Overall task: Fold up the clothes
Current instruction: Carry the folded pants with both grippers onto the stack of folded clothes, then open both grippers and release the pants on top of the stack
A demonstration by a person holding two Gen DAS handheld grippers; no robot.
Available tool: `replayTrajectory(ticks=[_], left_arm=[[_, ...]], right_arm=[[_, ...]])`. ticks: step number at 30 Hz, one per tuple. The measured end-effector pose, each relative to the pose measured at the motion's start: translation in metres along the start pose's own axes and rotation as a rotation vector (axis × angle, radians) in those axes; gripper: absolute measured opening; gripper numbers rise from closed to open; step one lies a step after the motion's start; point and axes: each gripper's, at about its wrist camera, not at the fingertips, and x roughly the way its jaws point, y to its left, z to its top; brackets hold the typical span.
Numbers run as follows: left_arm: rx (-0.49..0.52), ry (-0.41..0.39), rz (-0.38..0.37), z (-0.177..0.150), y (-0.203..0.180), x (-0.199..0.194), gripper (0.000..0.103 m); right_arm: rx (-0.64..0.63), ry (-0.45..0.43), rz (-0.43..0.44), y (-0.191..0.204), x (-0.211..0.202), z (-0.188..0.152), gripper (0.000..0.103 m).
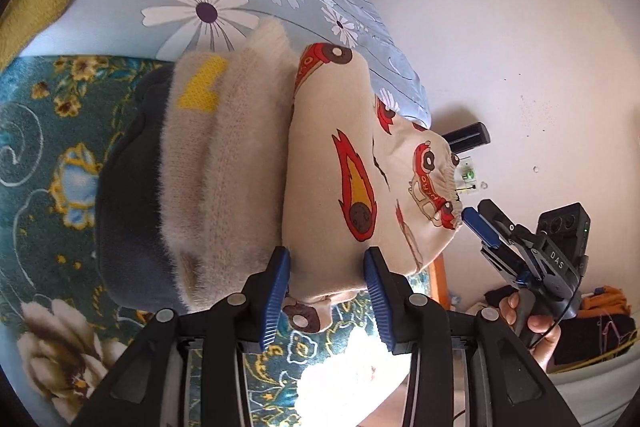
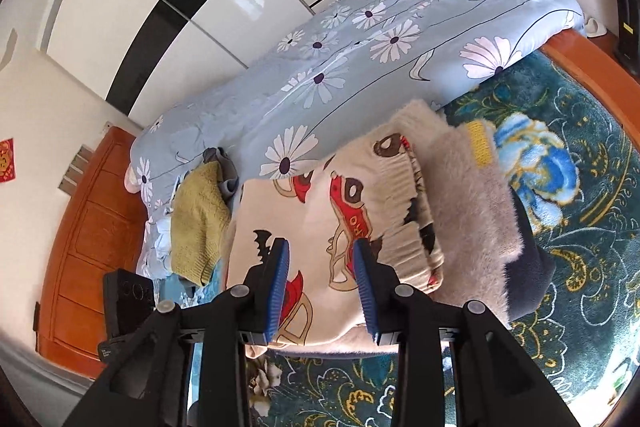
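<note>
Lying folded on top of a small stack, the cream top (image 2: 320, 211) is showing red cartoon cars and a flame print — beneath it are sitting a fuzzy beige sweater (image 2: 472, 199) and a dark garment (image 1: 132, 195) (all on the teal floral blanket (image 2: 560, 187)). The left gripper (image 1: 326, 291) and the right gripper (image 2: 322, 283) are both hovering with fingers apart at the top's near edge.

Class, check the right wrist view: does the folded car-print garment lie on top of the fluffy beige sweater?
Yes, the car-print garment rests on the fluffy beige sweater.
</note>
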Motion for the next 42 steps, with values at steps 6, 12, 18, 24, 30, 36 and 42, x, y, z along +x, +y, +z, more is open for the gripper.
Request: replayTrajectory(ticks=[6,12,18,24,30,36,42], left_arm=[[0.239,-0.087,0.128,0.009,-0.052,-0.006,0.042],[0.397,-0.023,0.224,-0.005,-0.071,0.039,0.042],[0.378,-0.016,0.236,-0.009,-0.065,0.041,0.043],[0.378,-0.078,0.274,-0.030,-0.063,0.017,0.053],[0.407,-0.107,0.344,-0.063,-0.059,0.010,0.063],[0.364,-0.130,0.358,-0.077,-0.050,0.003,0.073],[0.310,-0.166,0.360,-0.084,-0.040,-0.007,0.097]], right_arm=[[-0.109,0.007,-0.148,0.007,0.013,-0.016,0.034],[-0.077,0.019,-0.160,-0.003,0.028,-0.024,0.034],[-0.028,0.032,-0.159,-0.015,0.043,-0.032,0.034],[-0.036,-0.062,-0.160,0.000,0.028,-0.060,0.034],[-0.096,-0.045,-0.167,0.019,0.033,-0.092,0.036],[-0.119,0.023,-0.212,0.027,0.047,-0.114,0.048],[-0.137,0.026,-0.232,0.036,0.050,-0.123,0.077]])
